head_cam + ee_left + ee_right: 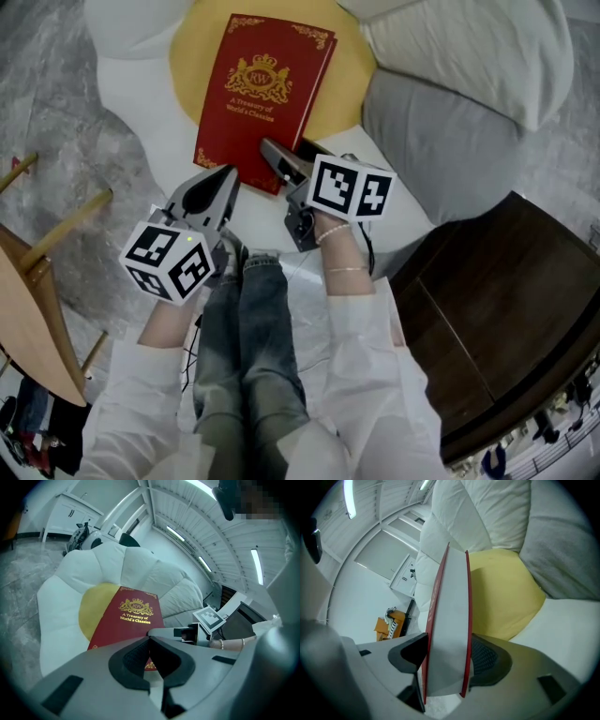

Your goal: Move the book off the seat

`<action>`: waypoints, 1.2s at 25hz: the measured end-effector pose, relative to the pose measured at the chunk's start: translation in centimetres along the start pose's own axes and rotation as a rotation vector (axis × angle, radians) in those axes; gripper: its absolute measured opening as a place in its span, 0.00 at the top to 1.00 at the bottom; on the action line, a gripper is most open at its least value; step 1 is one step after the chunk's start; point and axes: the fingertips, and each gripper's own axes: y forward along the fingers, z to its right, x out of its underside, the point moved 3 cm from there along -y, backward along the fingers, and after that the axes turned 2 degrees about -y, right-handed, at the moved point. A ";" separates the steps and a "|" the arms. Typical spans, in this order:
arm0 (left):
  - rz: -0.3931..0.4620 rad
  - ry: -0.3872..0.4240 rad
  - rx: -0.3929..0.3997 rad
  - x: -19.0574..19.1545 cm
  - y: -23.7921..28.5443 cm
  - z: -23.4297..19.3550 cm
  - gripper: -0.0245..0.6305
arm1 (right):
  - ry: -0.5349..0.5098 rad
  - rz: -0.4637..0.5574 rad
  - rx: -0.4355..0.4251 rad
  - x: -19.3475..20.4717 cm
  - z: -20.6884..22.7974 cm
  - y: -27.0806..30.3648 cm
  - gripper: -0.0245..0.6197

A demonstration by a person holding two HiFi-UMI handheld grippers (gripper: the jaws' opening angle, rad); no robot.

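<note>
A red hardback book [258,94] with gold lettering lies flat on the yellow middle [347,75] of a white flower-shaped seat [141,89]. My right gripper [286,164] is at the book's near right corner. In the right gripper view the book [447,630] stands edge-on between the jaws, with both pads against its covers. My left gripper [225,178] hovers just short of the book's near edge, shut and holding nothing. In the left gripper view its shut tips [150,638] sit in front of the book [131,616], and the right gripper's marker cube [208,618] shows at the right.
A grey pillow [441,150] and a white cushion [469,47] lie to the right of the seat. A dark wooden table [506,319] stands at the right and a light wooden one [37,319] at the left. The person's jeans-clad legs [244,347] are below the grippers.
</note>
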 end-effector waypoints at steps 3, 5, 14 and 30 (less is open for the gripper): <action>0.017 0.026 -0.005 -0.5 0.0 0.7 0.95 | 0.004 0.022 -0.017 -0.2 -0.1 -0.5 0.53; 0.029 0.037 -0.003 -1.0 -0.2 1.5 0.95 | 0.005 0.049 -0.022 -0.7 -0.7 -1.2 0.53; 0.067 0.022 -0.002 -4.5 -4.3 2.5 0.95 | -0.003 0.059 -0.049 -2.0 -6.5 -2.5 0.55; 0.126 0.125 -0.104 0.4 -0.1 1.9 0.95 | 0.030 0.132 -0.237 0.5 -0.6 -1.8 0.56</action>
